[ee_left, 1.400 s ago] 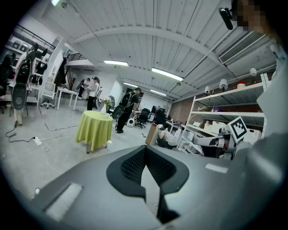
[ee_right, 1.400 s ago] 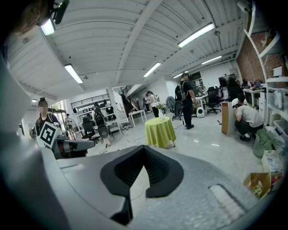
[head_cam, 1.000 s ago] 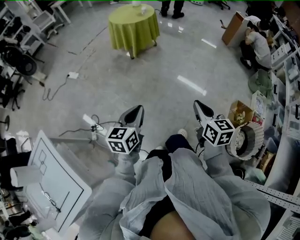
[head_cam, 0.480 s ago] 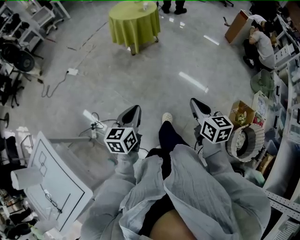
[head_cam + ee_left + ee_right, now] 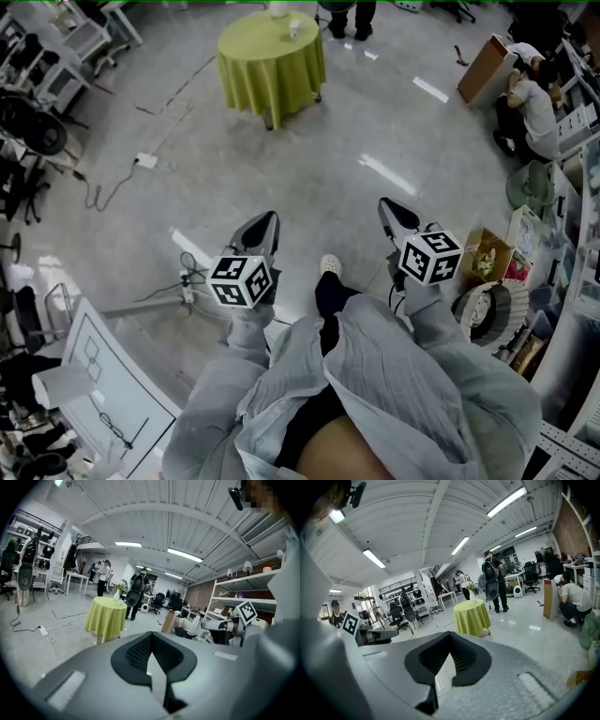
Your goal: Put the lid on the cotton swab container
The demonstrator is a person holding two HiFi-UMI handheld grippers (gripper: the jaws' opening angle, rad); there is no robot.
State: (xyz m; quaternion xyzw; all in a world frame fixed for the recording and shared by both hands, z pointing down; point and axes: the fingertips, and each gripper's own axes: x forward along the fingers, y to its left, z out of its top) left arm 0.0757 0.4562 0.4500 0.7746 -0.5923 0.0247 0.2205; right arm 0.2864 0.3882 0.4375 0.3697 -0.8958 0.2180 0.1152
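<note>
A round table with a yellow-green cloth [image 5: 270, 52] stands far ahead across the grey floor, also seen in the left gripper view [image 5: 107, 613] and the right gripper view [image 5: 471, 613]. Small white items [image 5: 281, 13] sit on its top; they are too small to tell a container or lid. My left gripper [image 5: 265, 223] and right gripper [image 5: 389, 208] are held side by side at waist height, pointing at the table. Both are shut with nothing between their jaws, as the left gripper [image 5: 151, 641] and right gripper [image 5: 449, 641] views show.
A person [image 5: 342, 14] stands behind the table. Another person [image 5: 530, 98] crouches by a cardboard box [image 5: 480, 56] at right. Cables [image 5: 141, 161] trail over the floor at left. A whiteboard [image 5: 103, 375] leans at lower left. Shelves and a round basket [image 5: 489, 307] line the right side.
The table has slid lower in the head view and looks nearer as the person walks towards it. One white shoe has stepped forward. Both grippers stay shut and level.
</note>
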